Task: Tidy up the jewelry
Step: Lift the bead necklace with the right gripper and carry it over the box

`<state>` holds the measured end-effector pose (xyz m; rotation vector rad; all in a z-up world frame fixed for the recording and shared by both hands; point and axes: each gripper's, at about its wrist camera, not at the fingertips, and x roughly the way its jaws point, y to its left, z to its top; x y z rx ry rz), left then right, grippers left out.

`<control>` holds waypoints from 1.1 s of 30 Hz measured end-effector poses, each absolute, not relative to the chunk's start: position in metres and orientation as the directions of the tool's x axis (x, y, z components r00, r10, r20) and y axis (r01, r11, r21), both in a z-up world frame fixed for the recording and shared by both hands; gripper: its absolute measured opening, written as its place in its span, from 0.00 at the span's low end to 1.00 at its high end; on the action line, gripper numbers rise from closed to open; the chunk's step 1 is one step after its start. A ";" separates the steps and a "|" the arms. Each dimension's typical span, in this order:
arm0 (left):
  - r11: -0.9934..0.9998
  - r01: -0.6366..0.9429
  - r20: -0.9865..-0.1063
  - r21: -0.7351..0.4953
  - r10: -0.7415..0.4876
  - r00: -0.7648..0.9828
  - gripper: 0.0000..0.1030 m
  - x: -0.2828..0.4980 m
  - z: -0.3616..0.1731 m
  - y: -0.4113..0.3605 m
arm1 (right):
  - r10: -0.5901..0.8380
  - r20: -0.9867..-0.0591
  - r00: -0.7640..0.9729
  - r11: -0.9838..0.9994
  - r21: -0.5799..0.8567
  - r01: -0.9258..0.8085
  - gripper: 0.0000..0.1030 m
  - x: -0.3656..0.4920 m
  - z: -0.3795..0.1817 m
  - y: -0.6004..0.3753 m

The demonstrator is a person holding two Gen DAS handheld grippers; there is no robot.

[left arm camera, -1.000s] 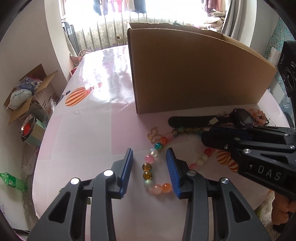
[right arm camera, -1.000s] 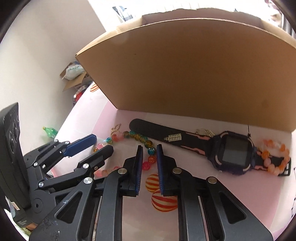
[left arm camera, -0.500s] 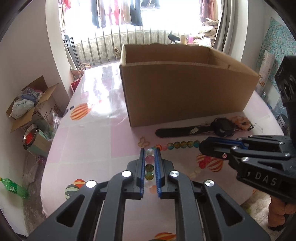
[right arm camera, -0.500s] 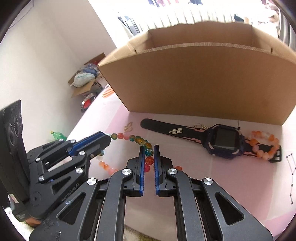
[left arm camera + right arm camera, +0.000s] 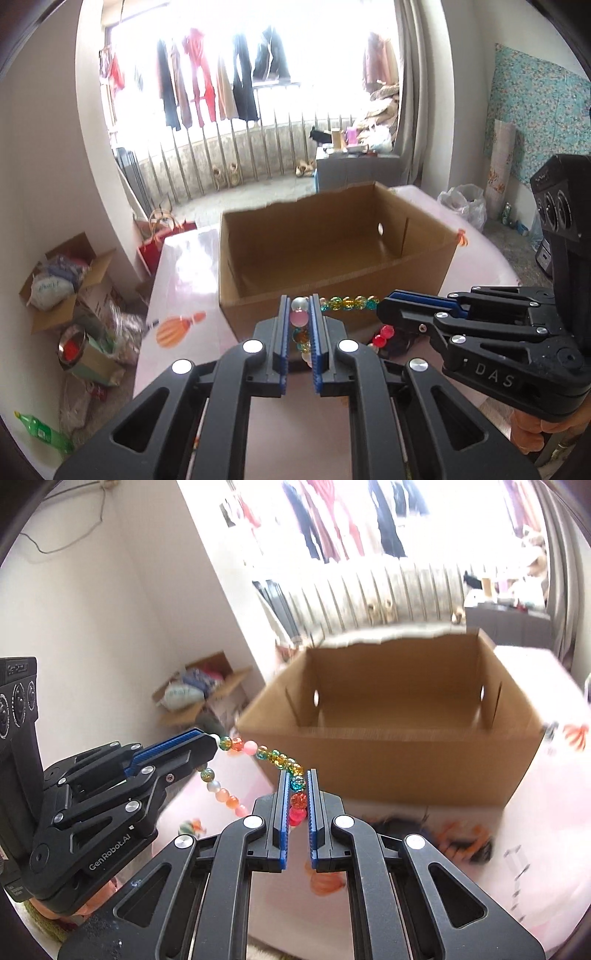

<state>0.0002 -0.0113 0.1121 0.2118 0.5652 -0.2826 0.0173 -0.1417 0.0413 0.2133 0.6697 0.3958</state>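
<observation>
Left gripper [image 5: 299, 325] and right gripper [image 5: 297, 797] each pinch the beads [image 5: 275, 757], strung sideways between them in the air before the box [image 5: 399, 753], ends drooping. Bodies read "DAS" and "GenRobot.AI".

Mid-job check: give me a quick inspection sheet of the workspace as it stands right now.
Surface: pink tablecloth with orange striped prints.
Job's things: bead necklace off the table, strung between both tools in front of the open cardboard box; no jewelry visible in the part of the box that shows. More jewelry lies at the box's foot, too blurred to identify.
Clutter: nothing seen on the table.
Grippers: left tool shut on the necklace; right tool shut on it too.
Cables: a wire on the wall.
Surroundings: floor box of bags, green bottle, hanging laundry.
</observation>
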 end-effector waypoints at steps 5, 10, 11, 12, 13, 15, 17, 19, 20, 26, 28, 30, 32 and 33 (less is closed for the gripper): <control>0.933 0.319 -0.484 0.165 -0.205 0.851 0.09 0.014 0.141 -0.026 | 0.439 -0.517 0.735 0.895 0.329 -0.302 0.07 0.045 0.064 -0.156; 0.931 0.316 -0.468 0.183 -0.201 0.861 0.09 0.048 0.158 -0.034 | 0.473 -0.524 0.708 0.875 0.372 -0.309 0.07 0.093 0.070 -0.162; 0.931 0.316 -0.473 0.180 -0.200 0.858 0.09 0.056 0.158 -0.033 | 0.478 -0.532 0.699 0.872 0.381 -0.307 0.07 0.103 0.070 -0.163; 0.932 0.315 -0.480 0.176 -0.199 0.855 0.09 0.067 0.158 -0.033 | 0.480 -0.540 0.692 0.871 0.385 -0.304 0.07 0.111 0.071 -0.166; 0.934 0.313 -0.486 0.174 -0.195 0.852 0.09 0.075 0.159 -0.032 | 0.478 -0.547 0.687 0.872 0.387 -0.299 0.07 0.121 0.071 -0.167; 0.936 0.311 -0.510 0.165 -0.189 0.839 0.09 0.097 0.157 -0.032 | 0.467 -0.568 0.677 0.880 0.375 -0.292 0.07 0.139 0.073 -0.166; 0.939 0.299 -0.532 0.168 -0.169 0.829 0.09 0.114 0.151 -0.032 | 0.460 -0.598 0.656 0.885 0.372 -0.281 0.07 0.159 0.069 -0.166; 0.943 0.288 -0.567 0.169 -0.146 0.811 0.09 0.137 0.141 -0.031 | 0.453 -0.629 0.632 0.889 0.371 -0.269 0.07 0.176 0.063 -0.164; 0.946 0.279 -0.582 0.168 -0.133 0.802 0.09 0.147 0.137 -0.030 | 0.452 -0.645 0.616 0.890 0.372 -0.263 0.07 0.185 0.059 -0.162; 0.951 0.248 -0.660 0.186 -0.066 0.748 0.09 0.198 0.112 -0.025 | 0.427 -0.726 0.539 0.904 0.356 -0.238 0.07 0.222 0.038 -0.151; 0.950 0.240 -0.675 0.200 -0.044 0.737 0.09 0.208 0.106 -0.026 | 0.421 -0.747 0.515 0.907 0.356 -0.225 0.07 0.231 0.032 -0.148; 0.951 0.237 -0.695 0.201 -0.032 0.718 0.09 0.218 0.098 -0.026 | 0.415 -0.761 0.498 0.909 0.362 -0.205 0.07 0.236 0.025 -0.148; 0.949 0.234 -0.715 0.212 -0.013 0.699 0.09 0.226 0.089 -0.030 | 0.411 -0.775 0.480 0.911 0.369 -0.185 0.07 0.243 0.019 -0.150; 0.947 0.231 -0.718 0.223 -0.001 0.696 0.09 0.229 0.085 -0.031 | 0.410 -0.780 0.473 0.911 0.370 -0.181 0.08 0.246 0.018 -0.150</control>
